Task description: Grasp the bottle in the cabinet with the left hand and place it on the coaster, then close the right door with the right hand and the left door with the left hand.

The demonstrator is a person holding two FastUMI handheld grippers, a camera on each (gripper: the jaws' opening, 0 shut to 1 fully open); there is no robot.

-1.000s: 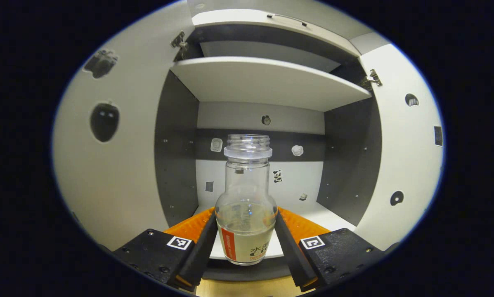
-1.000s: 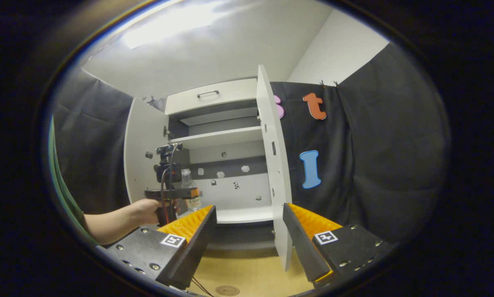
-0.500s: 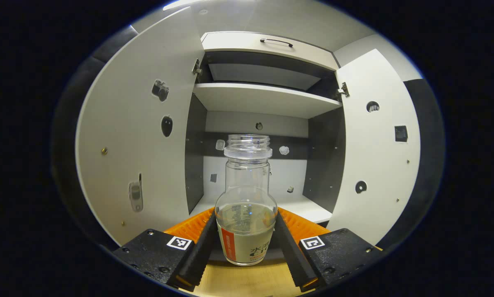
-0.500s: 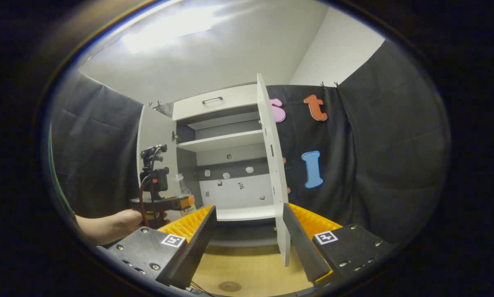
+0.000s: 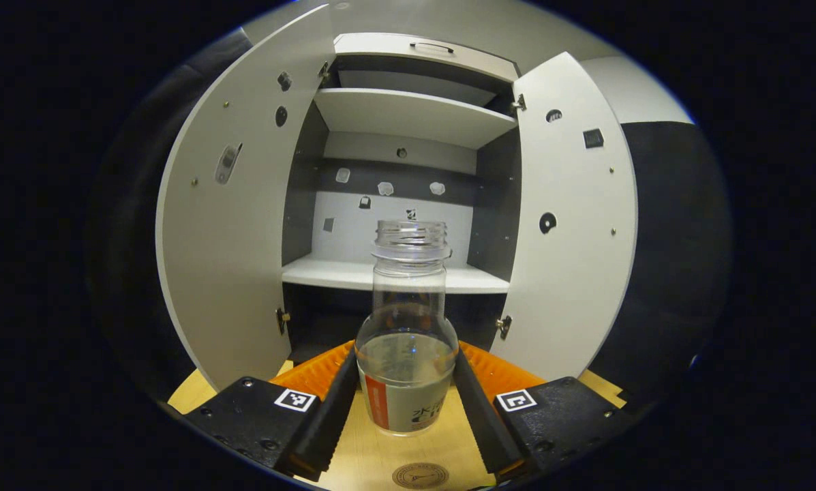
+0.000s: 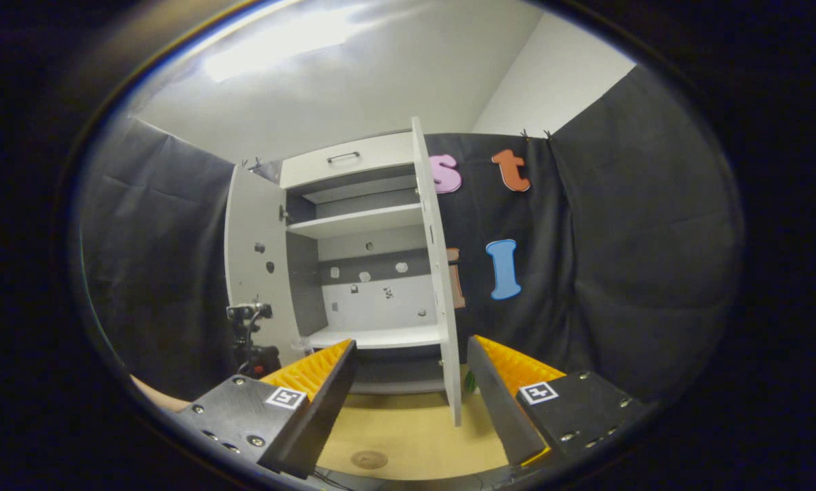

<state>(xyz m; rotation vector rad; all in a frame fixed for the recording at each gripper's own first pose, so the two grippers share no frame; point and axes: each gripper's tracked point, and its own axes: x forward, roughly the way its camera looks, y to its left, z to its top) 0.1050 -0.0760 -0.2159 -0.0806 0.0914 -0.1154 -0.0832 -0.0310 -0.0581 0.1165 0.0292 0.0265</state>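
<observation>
Bottle (image 5: 408,361) upright between clamped jaws of left gripper (image 5: 406,409), above coaster (image 5: 419,475); right gripper (image 6: 411,402) jaws apart, empty.

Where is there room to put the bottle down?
The tabletop before the cabinet is bare around the coaster, right under the bottle in the left claw. The lower shelf is bare too. Tightest: beside the right door.

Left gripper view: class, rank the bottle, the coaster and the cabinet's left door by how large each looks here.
1. left door
2. bottle, enlarged by nearness to the camera
3. coaster, partly cut off at the bottom
</observation>
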